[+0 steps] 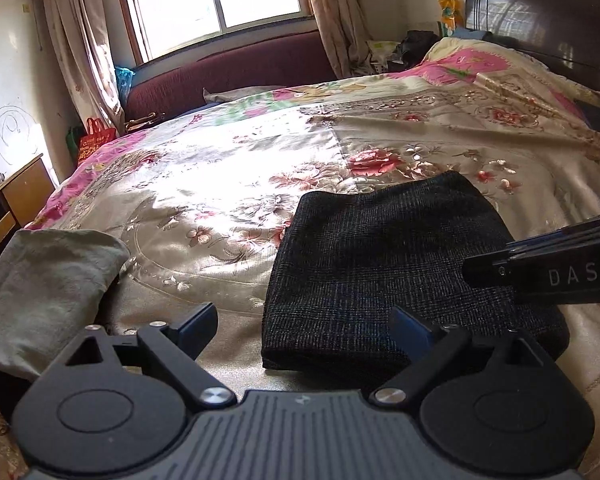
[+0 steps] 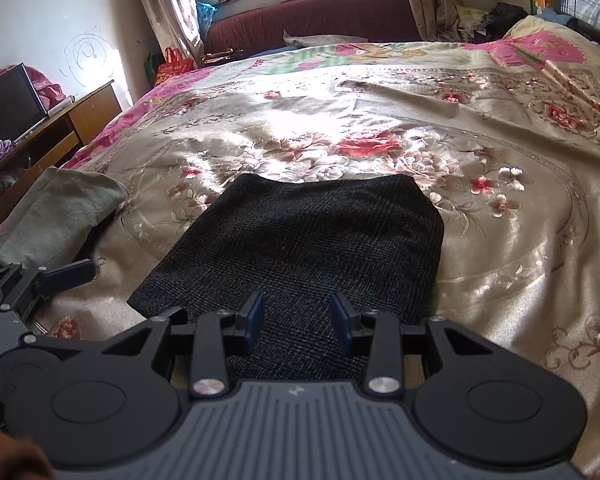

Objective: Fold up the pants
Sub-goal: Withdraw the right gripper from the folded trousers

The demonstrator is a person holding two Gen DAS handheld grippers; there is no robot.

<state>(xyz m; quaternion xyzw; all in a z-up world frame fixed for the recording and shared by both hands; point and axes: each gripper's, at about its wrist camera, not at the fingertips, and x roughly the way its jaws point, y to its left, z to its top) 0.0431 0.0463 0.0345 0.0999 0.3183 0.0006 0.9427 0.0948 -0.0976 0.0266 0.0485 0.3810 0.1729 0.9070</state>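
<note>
The dark plaid pants [image 1: 384, 264] lie folded into a compact rectangle on the floral bedspread [image 1: 228, 184]; they also show in the right wrist view [image 2: 300, 248]. My left gripper [image 1: 306, 326] is open and empty, just above the bed at the fold's near left corner. My right gripper [image 2: 298, 318] is open and empty, hovering over the near edge of the folded pants. The right gripper also shows at the right edge of the left wrist view [image 1: 548, 272], over the pants. The left gripper also shows at the left edge of the right wrist view [image 2: 60, 278].
A grey-green cloth [image 1: 44, 292] lies on the bed's near left corner, also in the right wrist view [image 2: 56, 216]. A wooden desk [image 2: 72, 120] stands left of the bed. A maroon sofa [image 1: 228, 68] sits under the window. A dark headboard [image 1: 548, 20] is at far right.
</note>
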